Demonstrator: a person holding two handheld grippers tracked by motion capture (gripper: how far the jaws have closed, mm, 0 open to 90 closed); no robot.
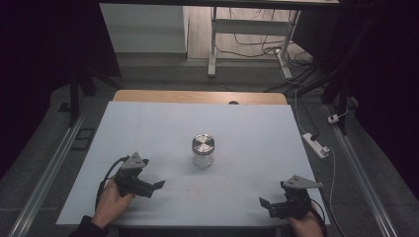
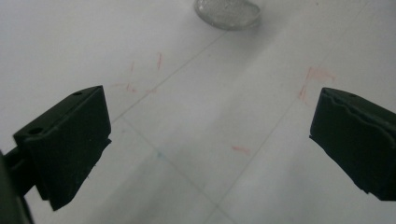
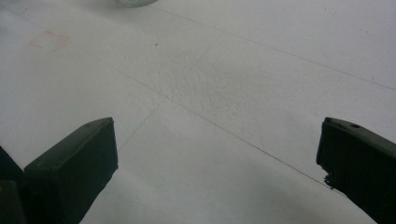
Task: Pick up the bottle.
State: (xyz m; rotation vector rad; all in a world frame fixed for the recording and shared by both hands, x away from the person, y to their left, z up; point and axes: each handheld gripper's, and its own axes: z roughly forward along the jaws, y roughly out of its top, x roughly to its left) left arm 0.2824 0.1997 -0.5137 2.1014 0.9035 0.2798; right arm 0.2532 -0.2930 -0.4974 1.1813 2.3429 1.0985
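**benchguy:** So where's the jar [image 1: 203, 150] sitting?

**tabletop_tom:** Pretty much dead centre of the white table [image 1: 148, 128], standing upright with its shiny metal lid [image 1: 203, 143] on. Glass body, looks see-through from the high view. Nothing is touching it. From the left gripper view you catch just its bottom edge [image 2: 227, 13] at the far end of the sheet, and the right gripper view clips a sliver of it [image 3: 135, 2] at the top.

**benchguy:** And the grippers?

**tabletop_tom:** Left gripper [image 1: 159, 185] is at the near left, well apart from the jar, held in the person's left hand [image 1: 111, 203] and pointing right, roughly toward the middle of the table. Its own view shows the jaws spread wide with only bare table between them, so it's got hold of nothing. Right gripper [image 1: 264, 203] is at the near right corner, also well away from the jar, pointing left. Same deal: jaws wide apart, nothing between them. The right hand [image 1: 306, 224] is mostly cut off by the bottom edge.

**benchguy:** Anything else on the table?

**tabletop_tom:** Some faint red scribbles [image 2: 312, 80] and thin pencil-ish lines on the sheet near the left gripper. Past the far edge there's a strip of bare wood [image 1: 197, 96], then a desk frame [image 1: 213, 44] and cables on the floor, plus a power strip [image 1: 316, 144] down on the right.
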